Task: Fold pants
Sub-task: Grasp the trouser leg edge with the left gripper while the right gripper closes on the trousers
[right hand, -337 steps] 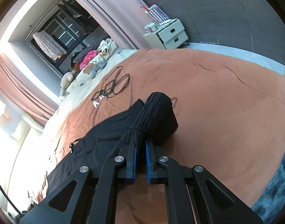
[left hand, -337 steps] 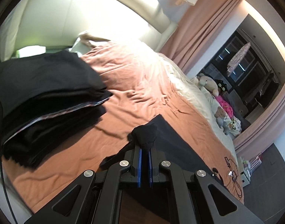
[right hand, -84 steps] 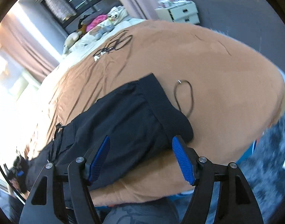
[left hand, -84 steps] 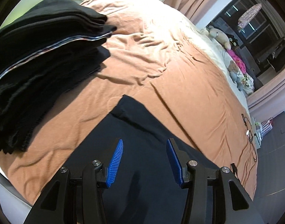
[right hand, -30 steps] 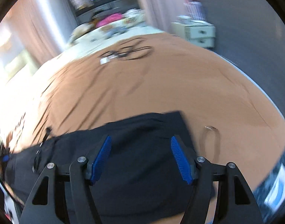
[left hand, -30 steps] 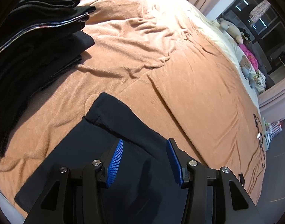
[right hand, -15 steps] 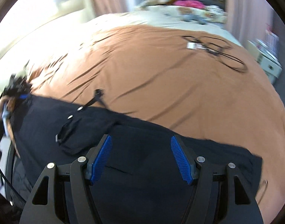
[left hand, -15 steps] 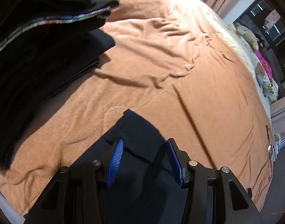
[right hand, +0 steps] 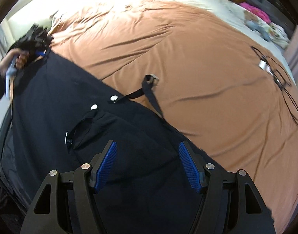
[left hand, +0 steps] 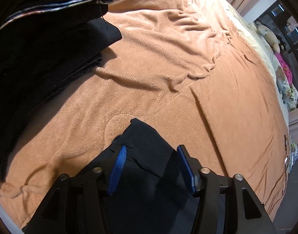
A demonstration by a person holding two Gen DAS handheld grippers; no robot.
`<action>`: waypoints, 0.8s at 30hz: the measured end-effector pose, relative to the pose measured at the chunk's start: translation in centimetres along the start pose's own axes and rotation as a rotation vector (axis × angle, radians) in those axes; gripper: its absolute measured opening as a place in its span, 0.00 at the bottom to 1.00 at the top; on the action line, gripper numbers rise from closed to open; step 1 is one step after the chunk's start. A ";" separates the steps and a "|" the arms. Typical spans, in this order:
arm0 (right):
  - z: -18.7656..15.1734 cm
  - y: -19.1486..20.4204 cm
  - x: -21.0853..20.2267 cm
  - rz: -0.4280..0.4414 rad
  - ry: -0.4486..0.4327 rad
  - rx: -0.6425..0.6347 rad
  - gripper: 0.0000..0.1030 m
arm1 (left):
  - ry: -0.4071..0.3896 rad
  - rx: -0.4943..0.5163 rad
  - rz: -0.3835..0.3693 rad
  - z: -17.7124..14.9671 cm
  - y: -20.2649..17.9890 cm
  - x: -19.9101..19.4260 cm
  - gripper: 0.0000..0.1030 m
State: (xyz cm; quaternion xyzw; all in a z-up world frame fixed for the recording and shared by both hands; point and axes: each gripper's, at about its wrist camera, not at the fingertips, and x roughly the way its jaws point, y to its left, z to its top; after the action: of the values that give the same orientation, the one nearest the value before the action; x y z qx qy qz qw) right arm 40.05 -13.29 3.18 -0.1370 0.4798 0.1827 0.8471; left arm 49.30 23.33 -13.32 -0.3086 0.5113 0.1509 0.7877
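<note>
On the bed [left hand: 188, 62], black pants [right hand: 57, 101] are straddled untouched by the opening left tongs [left hand: 151, 163] and the wide right tongs [right hand: 147, 161].

The right hand-held gripper [right hand: 147, 165] hangs over dark pants [right hand: 74, 120] spread on an orange blanket [right hand: 188, 58] on the bed; its blue pads [right hand: 106, 165] stand apart, with cloth below them but not pinched. Two snaps [right hand: 94, 107] and a strap with a metal buckle [right hand: 153, 79] show at the waist. At the far left, a hand [right hand: 14, 60] holds the left hand-held gripper [right hand: 36, 47] at the pants' edge. Black cables [right hand: 281, 85] lie on the blanket at right, with soft toys [right hand: 252, 13] beyond.
</note>
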 end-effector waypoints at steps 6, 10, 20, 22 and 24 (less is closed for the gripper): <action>1.9 0.3 4.0 0.024 0.095 -0.043 0.45 | -0.003 0.006 0.019 0.0 -0.1 0.5 0.57; 2.0 1.1 5.7 0.031 0.155 -0.088 0.39 | -0.001 0.005 0.021 0.1 0.0 0.6 0.57; 3.5 1.1 5.4 -0.022 0.100 -0.075 0.02 | 0.000 -0.003 0.008 0.2 0.4 0.8 0.56; 3.7 1.4 5.2 -0.036 0.074 -0.077 0.02 | 0.001 -0.007 0.007 0.3 0.7 0.8 0.55; 3.9 1.4 4.9 -0.050 0.054 -0.069 0.01 | 0.002 -0.020 0.001 0.4 1.0 0.8 0.53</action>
State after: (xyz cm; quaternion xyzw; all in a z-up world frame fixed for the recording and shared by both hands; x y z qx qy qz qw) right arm 44.75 -9.56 0.85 -0.1828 0.4922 0.1740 0.8331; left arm 49.36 24.30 -14.22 -0.3163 0.5109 0.1559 0.7840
